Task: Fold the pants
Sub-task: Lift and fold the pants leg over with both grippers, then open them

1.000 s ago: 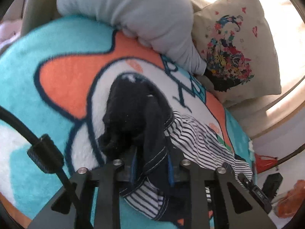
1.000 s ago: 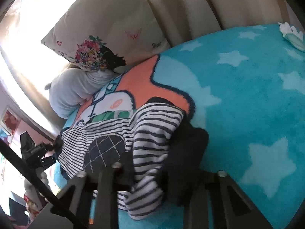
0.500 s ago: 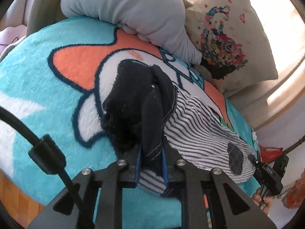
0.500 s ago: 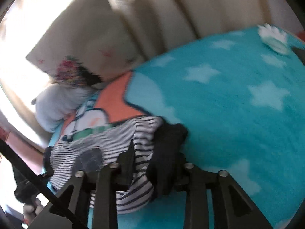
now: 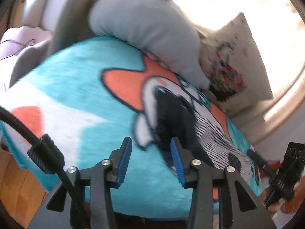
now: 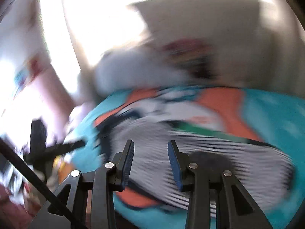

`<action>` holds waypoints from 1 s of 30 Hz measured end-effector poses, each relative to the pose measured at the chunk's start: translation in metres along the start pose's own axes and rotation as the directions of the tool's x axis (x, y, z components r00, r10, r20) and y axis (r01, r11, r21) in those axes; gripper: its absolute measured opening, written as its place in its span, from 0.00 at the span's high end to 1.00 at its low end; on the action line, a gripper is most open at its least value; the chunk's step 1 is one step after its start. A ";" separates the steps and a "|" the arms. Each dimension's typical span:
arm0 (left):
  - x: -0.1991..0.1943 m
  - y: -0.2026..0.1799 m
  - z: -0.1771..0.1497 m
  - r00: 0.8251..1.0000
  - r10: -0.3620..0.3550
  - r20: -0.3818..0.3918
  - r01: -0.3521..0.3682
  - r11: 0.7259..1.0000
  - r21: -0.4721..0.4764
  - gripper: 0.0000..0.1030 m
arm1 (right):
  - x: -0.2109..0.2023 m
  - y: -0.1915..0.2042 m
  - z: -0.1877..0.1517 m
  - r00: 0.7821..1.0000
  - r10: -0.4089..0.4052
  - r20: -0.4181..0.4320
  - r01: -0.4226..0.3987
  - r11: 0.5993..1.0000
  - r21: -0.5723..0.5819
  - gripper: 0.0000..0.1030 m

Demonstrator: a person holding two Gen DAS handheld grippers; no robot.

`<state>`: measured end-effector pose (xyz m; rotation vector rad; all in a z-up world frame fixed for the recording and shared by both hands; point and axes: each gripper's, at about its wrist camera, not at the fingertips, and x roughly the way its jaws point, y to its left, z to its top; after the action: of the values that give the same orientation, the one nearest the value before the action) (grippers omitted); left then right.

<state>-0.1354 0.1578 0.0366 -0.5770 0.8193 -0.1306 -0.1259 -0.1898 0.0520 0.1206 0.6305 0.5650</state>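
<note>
The left gripper (image 5: 150, 143) stands wide apart, holding nothing; the striped pants (image 5: 213, 139) lie on the blanket (image 5: 76, 99) just ahead to its right. The right gripper (image 6: 150, 147) gapes wide above the pants (image 6: 219, 152); this view is blurred.

Both tools are spread wide and hold nothing — left tool (image 5: 151, 148) sharp, right tool (image 6: 151, 151) motion-blurred.

Striped cloth pants (image 5: 215, 141) on fuzzy fleece blanket (image 5: 80, 103); matt black plastic left claw (image 5: 150, 160).
</note>
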 end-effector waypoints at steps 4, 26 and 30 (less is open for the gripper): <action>-0.014 0.019 0.003 0.999 0.039 0.035 -0.038 0.999 -0.020 0.59 | 0.073 0.070 0.007 0.992 0.070 -0.102 -0.090 0.975 -0.203 0.62; -0.023 0.068 0.007 0.998 0.006 0.060 0.001 0.994 -0.113 0.56 | 0.103 0.092 0.037 0.978 0.186 -0.099 -0.192 0.980 -0.054 0.93; -0.029 0.063 0.010 0.997 0.011 0.075 -0.003 0.994 -0.106 0.56 | 0.126 0.096 0.010 0.965 0.184 -0.188 -0.195 0.980 -0.043 0.93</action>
<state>-0.1546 0.2247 0.0276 -0.6755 0.7580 -0.0590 -0.0810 -0.0410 0.0199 0.0720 0.7853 0.7860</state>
